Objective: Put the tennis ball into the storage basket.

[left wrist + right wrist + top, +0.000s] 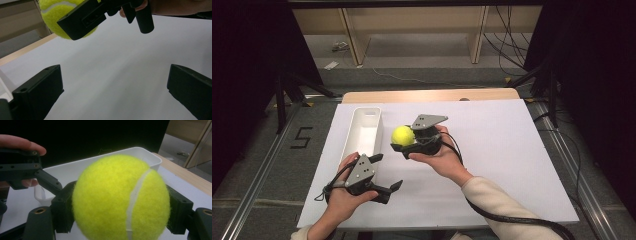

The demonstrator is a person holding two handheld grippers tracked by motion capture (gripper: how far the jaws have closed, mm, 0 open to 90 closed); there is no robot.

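— Where's the tennis ball (pixel 402 135)?
— Clamped in the right tongs (pixel 401 142), held above the white tabletop (pixel 512 145), just beside the white bin (pixel 362 131).
— And the left tongs (pixel 387 172)?
— Jaws wide apart, holding nothing, nearer the person.

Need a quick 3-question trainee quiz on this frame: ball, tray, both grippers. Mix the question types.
1. True or false: the right gripper is shut on the tennis ball.
2. Multiple choice: where is the white tray relative to the ball in the high view? A) left of it B) right of it C) under the left gripper
3. Fill in: the left gripper has its jaws ____ with nothing between them.

Key: 1 true; 2 A; 3 open.
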